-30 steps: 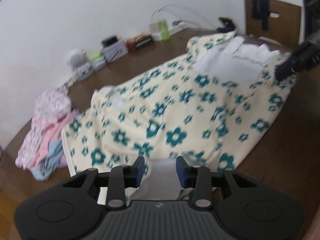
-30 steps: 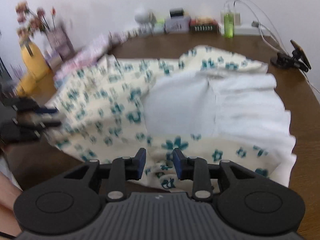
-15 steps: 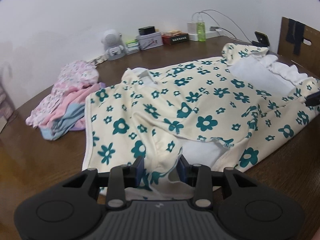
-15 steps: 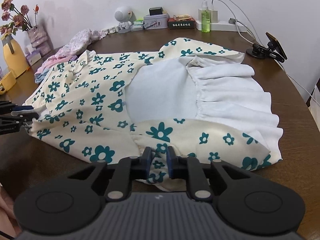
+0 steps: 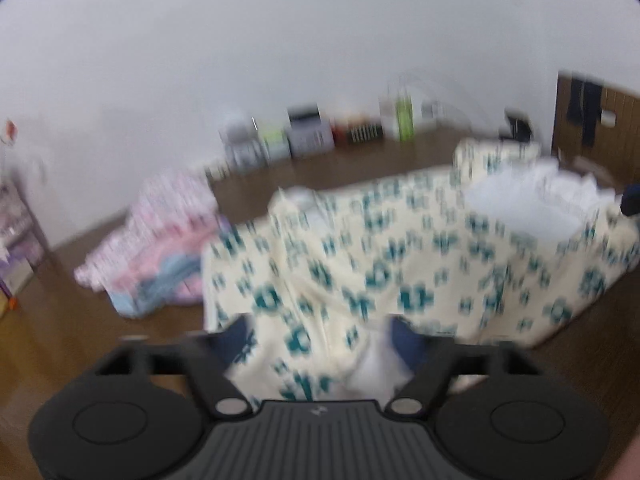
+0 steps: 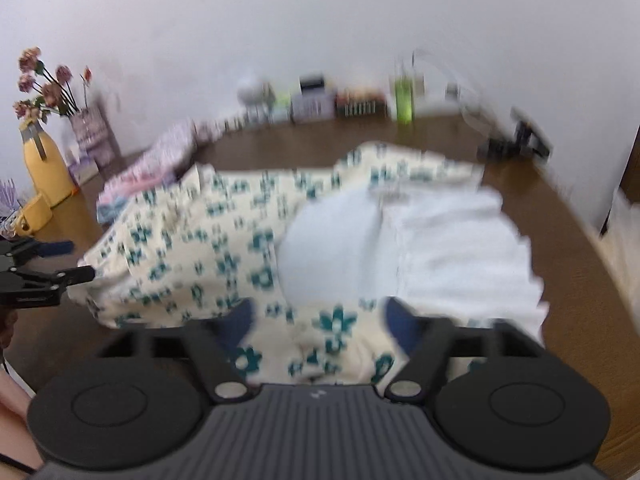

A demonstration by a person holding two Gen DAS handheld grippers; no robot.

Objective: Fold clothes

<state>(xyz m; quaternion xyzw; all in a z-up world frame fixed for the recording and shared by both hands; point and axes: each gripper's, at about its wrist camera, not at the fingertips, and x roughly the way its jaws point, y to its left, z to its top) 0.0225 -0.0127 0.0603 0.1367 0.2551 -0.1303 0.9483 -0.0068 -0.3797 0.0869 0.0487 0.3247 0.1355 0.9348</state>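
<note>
One floral dress (image 5: 400, 264) on one table (image 6: 576, 280) — left claw (image 5: 322, 336) and right claw (image 6: 320, 320) both spread wide, gripping nothing.

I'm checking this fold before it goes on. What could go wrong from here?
Both the left gripper and the right gripper are open around the near edge of the floral dress, so the fabric may slump out of shape. The white lining is bunched, so creases could get folded in. The pile of pink clothes lies close beside it and might snag.
</note>
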